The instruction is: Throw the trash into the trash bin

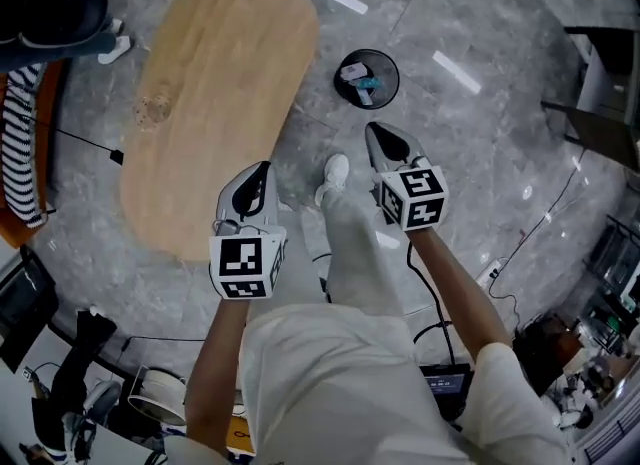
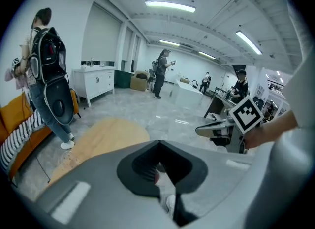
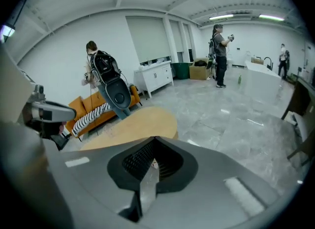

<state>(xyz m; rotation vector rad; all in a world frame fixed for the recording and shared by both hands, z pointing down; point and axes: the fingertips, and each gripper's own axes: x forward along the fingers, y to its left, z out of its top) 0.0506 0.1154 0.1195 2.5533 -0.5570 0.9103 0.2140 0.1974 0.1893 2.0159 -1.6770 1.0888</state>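
1. Between the jaws of the left gripper [image 2: 158,144] nothing shows: its two halves are pressed together, and only floor is seen through the small gap at their base.
2. Between the jaws of the right gripper [image 3: 155,142] it is the same: pressed together and empty.
3. Below and between both sets of jaws, the person's shoe [image 1: 335,175] stands on the grey floor, and both grippers hang well above it.
4. Ahead of and below the left jaws lies the wooden table [image 1: 220,83]. It is bare except for a faint speckled patch [image 1: 152,109], which is too small to identify.
5. Ahead of the right jaws, far below on the floor, stands the trash bin [image 1: 386,65], with trash [image 1: 358,77] lying inside it.
6. Judging by this, the throwing looks done. At most the speckled patch may be left, if it counts as trash.
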